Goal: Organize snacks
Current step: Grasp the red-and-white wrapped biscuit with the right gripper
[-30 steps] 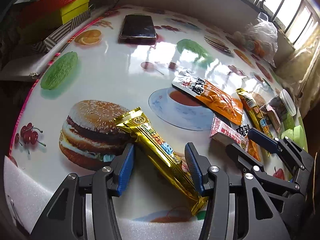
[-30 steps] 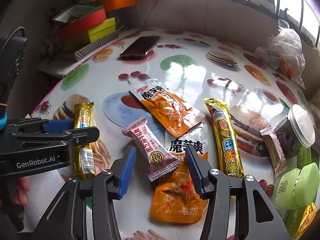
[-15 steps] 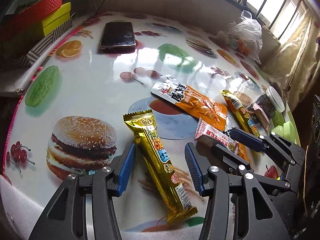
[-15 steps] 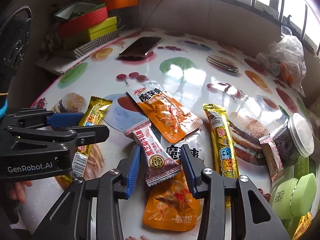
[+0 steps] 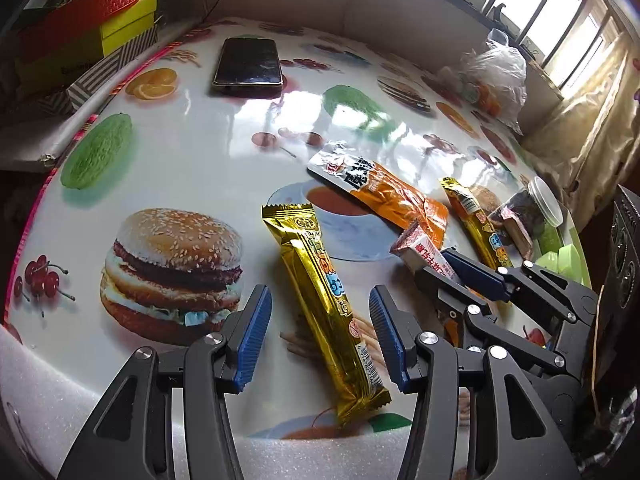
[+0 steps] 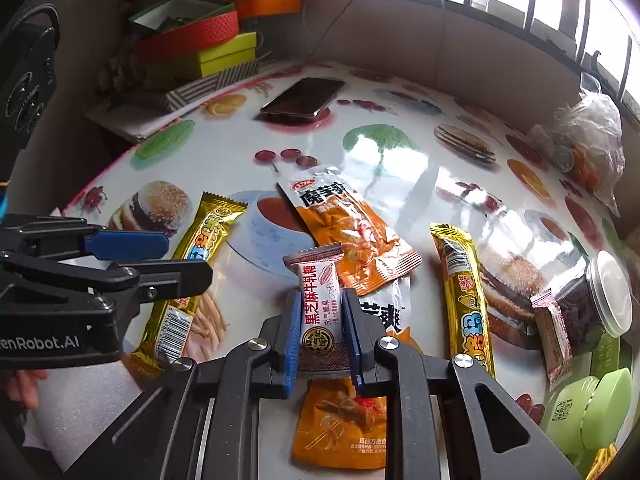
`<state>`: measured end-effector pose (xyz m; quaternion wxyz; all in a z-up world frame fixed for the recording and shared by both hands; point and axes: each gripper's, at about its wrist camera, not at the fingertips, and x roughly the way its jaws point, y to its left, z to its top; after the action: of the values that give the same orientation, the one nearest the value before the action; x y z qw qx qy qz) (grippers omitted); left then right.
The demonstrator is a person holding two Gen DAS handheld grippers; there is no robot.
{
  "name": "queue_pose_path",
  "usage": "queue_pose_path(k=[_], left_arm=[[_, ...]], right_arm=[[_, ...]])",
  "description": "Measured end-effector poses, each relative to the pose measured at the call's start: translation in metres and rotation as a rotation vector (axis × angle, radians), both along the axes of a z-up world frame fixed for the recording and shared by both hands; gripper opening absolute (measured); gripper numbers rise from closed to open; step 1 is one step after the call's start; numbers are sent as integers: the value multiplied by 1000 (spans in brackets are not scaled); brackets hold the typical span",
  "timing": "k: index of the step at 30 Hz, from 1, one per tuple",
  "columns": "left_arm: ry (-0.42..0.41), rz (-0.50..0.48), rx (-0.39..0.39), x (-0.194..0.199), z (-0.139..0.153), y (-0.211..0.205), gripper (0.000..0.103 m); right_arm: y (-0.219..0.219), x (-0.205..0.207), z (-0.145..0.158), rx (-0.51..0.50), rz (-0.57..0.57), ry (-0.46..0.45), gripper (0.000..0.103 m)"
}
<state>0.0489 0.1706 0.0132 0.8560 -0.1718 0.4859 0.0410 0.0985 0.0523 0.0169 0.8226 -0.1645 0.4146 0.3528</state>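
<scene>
The right gripper (image 6: 321, 330) hides the lower end of the pink candy packet (image 6: 320, 300); its jaws are clamped on it, above an orange pouch (image 6: 342, 428) on the surface (image 6: 400, 168). Left of the packet, the left gripper (image 5: 320, 338) has jaws half open, straddling a gold bar (image 5: 324, 304) without touching

- The right tongs (image 6: 321, 332), wide apart a second ago, have closed onto the pink-and-white nougat candy wrapper (image 6: 320, 308); blue pads press both its sides.
- That candy now stands tilted up off the orange packets.
- The gold snack bar (image 5: 326, 300) has swung from diagonal to nearly lengthwise between the left tongs (image 5: 316, 332).
</scene>
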Motion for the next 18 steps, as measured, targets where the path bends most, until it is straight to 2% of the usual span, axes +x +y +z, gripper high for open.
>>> queue_pose_path(k=[4, 13, 16, 18], left_arm=[[9, -6, 6, 1, -3, -3, 52], [25, 7, 99, 4, -8, -11, 52], [24, 10, 106, 4, -8, -13, 52], [25, 15, 112, 3, -8, -15, 43]], right_arm=[[-6, -2, 1, 28, -23, 19, 19], [-22, -10, 11, 84, -89, 33, 19], [-25, -13, 13, 86, -99, 30, 19], [-27, -15, 14, 86, -105, 28, 19]])
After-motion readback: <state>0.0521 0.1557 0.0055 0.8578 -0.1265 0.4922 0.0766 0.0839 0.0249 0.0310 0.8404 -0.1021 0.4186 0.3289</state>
